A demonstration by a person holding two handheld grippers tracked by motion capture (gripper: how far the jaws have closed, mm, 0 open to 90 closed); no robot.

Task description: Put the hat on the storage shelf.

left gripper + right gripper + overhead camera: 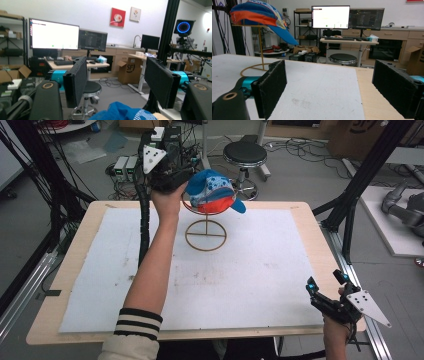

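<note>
A person's left gripper (172, 172), jaws spread wide and holding nothing, hovers beside a blue-and-orange cap (214, 192) perched on a thin gold wire stand (205, 234) at the far side of the white mat (250, 285). The right gripper (327, 295), jaws likewise parted and empty, rests near the table's front right corner. The stand looks light; a careless nudge from the left gripper could likely tip it or slide the cap off.

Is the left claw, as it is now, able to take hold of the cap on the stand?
Probably yes. The left claw is right beside the cap on the wire stand, and its jaws stand open. In the left gripper view the blue crown lies just below and between them, with nothing in the way.
</note>
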